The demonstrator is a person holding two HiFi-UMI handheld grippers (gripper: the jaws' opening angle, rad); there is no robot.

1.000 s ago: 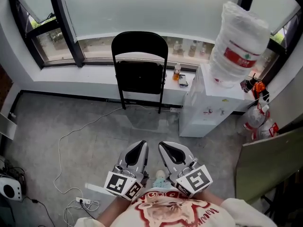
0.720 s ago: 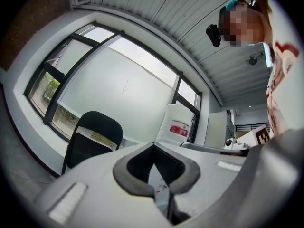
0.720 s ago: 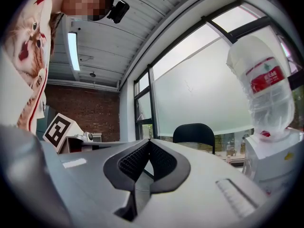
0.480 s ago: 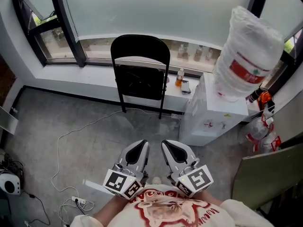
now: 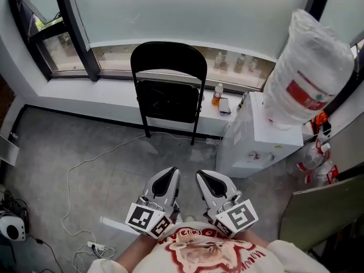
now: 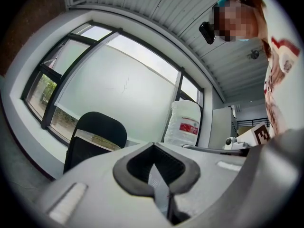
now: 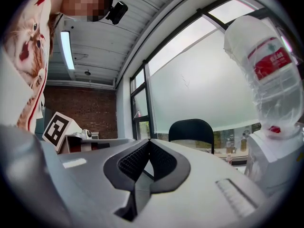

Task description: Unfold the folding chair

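By the window, the chair (image 5: 168,87) stands folded, seat flat up against the back, leaning on the sill, well apart from both grippers. Vs a sec ago it sits a bit larger and nearer centre in the head view, and the water jug at right has swollen too, so the person has closed in on the chair. The chair itself hasn't changed: same lean, same fold.

L gripper (image 5: 168,174) and R gripper (image 5: 203,176) ride side by side close to the person's chest, same as before, pointing at the chair. L gripper (image 6: 156,175): jaws together, nothing btwn them. R gripper (image 7: 142,170): jaws together too, empty.

Judged for the task: approach only, unfolding not begun. Jaws will likely have to part before either can take the seat edge or frame.

Count, L to R:
- 1 cable (image 5: 85,169) loose on the floor, w/ 1 power strip (image 5: 96,246)
- 1 chair
- 2 grippers
- 1 small bottle (image 5: 218,94) on the sill just beside the chair
- a few more bottles behind the glass, too small to count
- 1 dispenser (image 5: 256,141)
- 1 jug (image 5: 310,78) on top of it, wrapped in plastic
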